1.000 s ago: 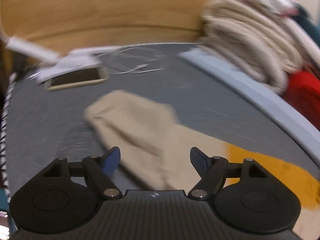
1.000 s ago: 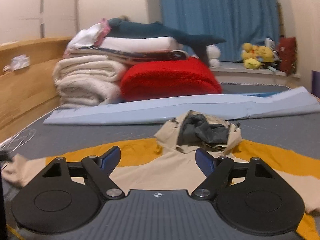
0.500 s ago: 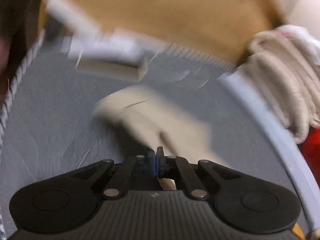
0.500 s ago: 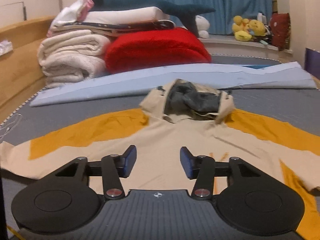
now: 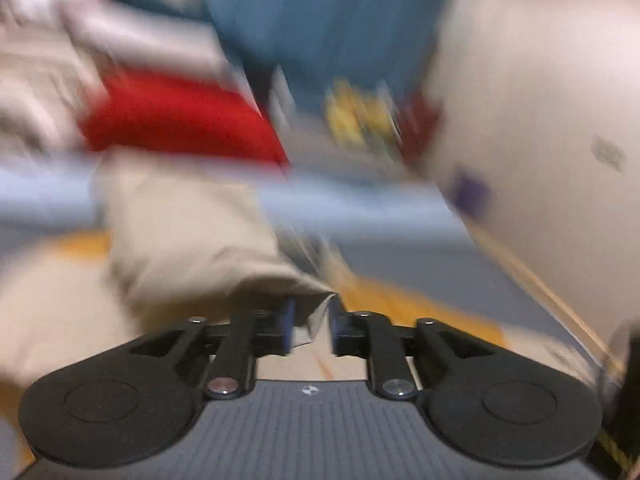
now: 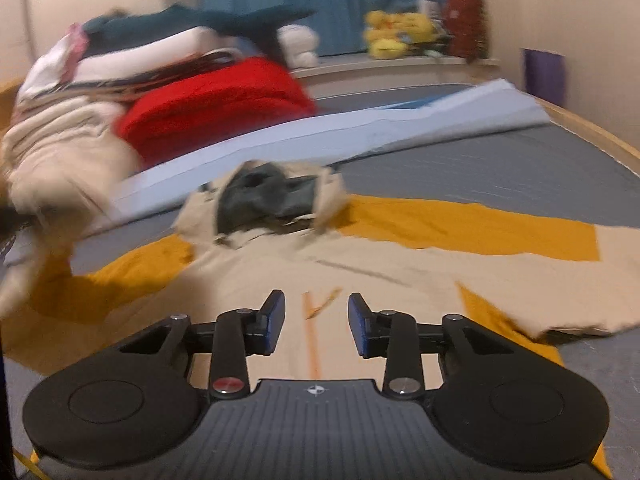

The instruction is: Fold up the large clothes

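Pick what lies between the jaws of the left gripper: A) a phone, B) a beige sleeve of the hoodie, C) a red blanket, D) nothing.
B: in the left wrist view the beige sleeve runs down into the left gripper, its edge between the jaws.

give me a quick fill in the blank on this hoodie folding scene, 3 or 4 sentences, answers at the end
1. The left gripper has a beige ____ of the hoodie between its fingers.
2. The folded blanket beside the cream stack is ____ in colour.
3. The hood has a ____ lining.
4. The right gripper hovers over the hoodie's chest with ____ between its fingers.

Missing words: sleeve; red; grey; nothing
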The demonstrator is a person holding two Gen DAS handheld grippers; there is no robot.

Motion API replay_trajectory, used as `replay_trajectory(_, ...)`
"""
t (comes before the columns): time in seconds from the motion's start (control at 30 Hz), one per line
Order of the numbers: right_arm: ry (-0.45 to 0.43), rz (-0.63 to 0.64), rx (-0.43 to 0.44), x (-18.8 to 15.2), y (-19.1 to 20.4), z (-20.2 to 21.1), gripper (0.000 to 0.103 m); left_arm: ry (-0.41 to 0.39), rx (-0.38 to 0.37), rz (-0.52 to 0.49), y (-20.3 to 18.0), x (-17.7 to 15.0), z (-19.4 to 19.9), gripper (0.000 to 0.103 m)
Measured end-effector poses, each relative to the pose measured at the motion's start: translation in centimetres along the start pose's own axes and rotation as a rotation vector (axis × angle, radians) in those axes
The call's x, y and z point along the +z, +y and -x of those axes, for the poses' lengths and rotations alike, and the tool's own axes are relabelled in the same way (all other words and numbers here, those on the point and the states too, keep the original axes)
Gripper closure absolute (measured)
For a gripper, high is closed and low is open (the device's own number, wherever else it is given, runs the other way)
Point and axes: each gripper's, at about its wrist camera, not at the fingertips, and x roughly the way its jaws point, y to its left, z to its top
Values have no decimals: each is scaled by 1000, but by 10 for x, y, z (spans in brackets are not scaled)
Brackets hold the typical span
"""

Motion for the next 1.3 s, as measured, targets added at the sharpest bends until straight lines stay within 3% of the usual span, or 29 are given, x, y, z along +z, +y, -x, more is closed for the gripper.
replay_trajectory(0.07, 1, -37, -26, 3, -11, -1, 66, 76, 10, 116, 2, -7, -8, 78)
replay_trajectory(0.17, 4, -93, -17, 12, -21, -3, 66, 0, 150, 131, 15, 10, 15, 71)
replay_trajectory(0.23, 5, -92, 8, 21, -20, -3, 65, -62, 317, 94, 30, 32, 36, 43)
replay_trajectory(0.3, 15, -74, 49, 29, -16, -4, 65, -87, 435, 133, 47, 46, 57, 30)
replay_trajectory(0.4, 11, -71, 75, 36, -9, -8, 66, -68, 502, 163, 62, 50, 67, 29)
replay_trajectory(0.5, 41, -53, 110, 33, -3, -16, 79, -59, 570, 108, 81, 37, 59, 29)
replay_trajectory(0.53, 53, -33, 121, 30, 0, -19, 79, -43, 572, 94, 87, 26, 54, 29)
replay_trajectory(0.57, 62, -11, 133, 26, 4, -23, 79, 22, 587, 96, 95, 13, 40, 30)
replay_trajectory(0.63, 100, 27, 157, 16, 12, -32, 78, 116, 595, 171, 114, 7, 24, 34)
replay_trajectory(0.73, 183, 75, 182, 3, 27, -51, 69, 75, 533, 197, 123, 17, 29, 33)
replay_trajectory(0.87, 220, 180, 163, -7, 51, -73, 57, 67, 581, 129, 130, 23, 27, 30)
replay_trajectory(1.07, 322, 330, 87, -31, 81, -109, 55, 111, 631, 229, 163, 21, 28, 30)
replay_trajectory(1.1, 327, 345, 66, -36, 82, -112, 66, 109, 637, 237, 168, 21, 26, 30)
replay_trajectory(1.13, 323, 338, 54, -36, 82, -114, 86, 105, 636, 248, 172, 22, 28, 30)
replay_trajectory(1.2, 288, 263, 55, -28, 73, -111, 98, 100, 617, 268, 178, 23, 32, 31)
replay_trajectory(1.23, 246, 192, 62, -22, 66, -105, 98, 99, 603, 272, 178, 24, 31, 31)
replay_trajectory(1.3, 86, -58, 102, -3, 36, -82, 99, 105, 596, 244, 176, 25, 31, 31)
